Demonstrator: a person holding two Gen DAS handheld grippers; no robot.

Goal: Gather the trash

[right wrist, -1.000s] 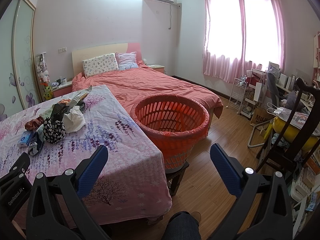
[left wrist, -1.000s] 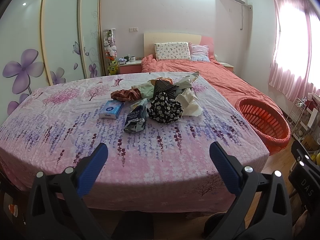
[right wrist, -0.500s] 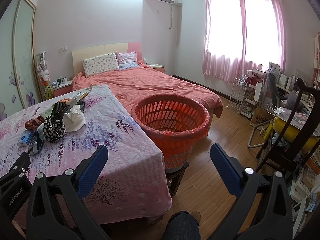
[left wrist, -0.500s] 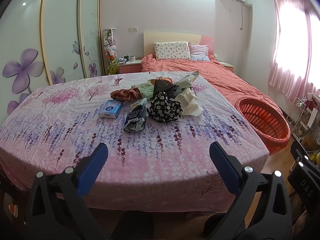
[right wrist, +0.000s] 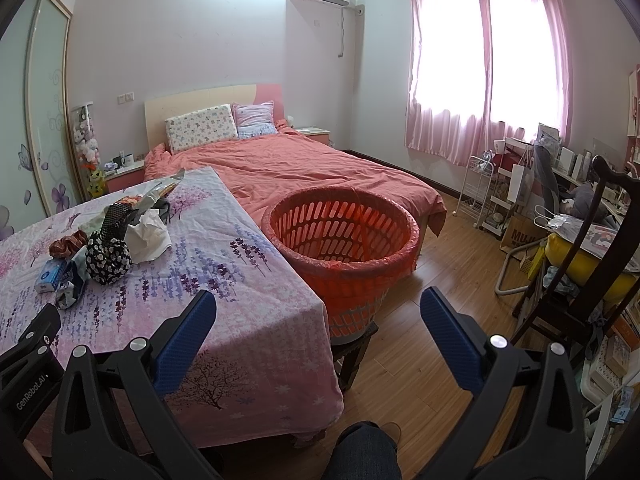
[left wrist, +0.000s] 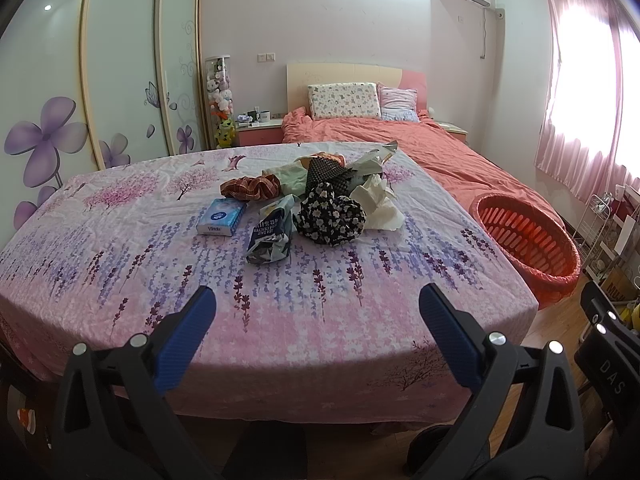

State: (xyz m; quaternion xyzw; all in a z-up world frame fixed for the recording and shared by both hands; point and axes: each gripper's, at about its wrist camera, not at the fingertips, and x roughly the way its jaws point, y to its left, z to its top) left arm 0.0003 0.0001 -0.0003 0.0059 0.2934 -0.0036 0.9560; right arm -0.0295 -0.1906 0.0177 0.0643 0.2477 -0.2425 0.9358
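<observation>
Blue-padded left tool wide apart, empty, right tool likewise, level, facing basket.

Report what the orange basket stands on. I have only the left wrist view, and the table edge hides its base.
Observer: The orange basket sits on a low dark stool, close beside the corner of the clothed table.
Operator: Name what lies to the right of the basket.
Observer: Bare wooden floor, then a dark wooden chair.
Operator: Give me the right tool's state.
Observer: The right tool is open and holds nothing. It points toward the basket's base.
</observation>
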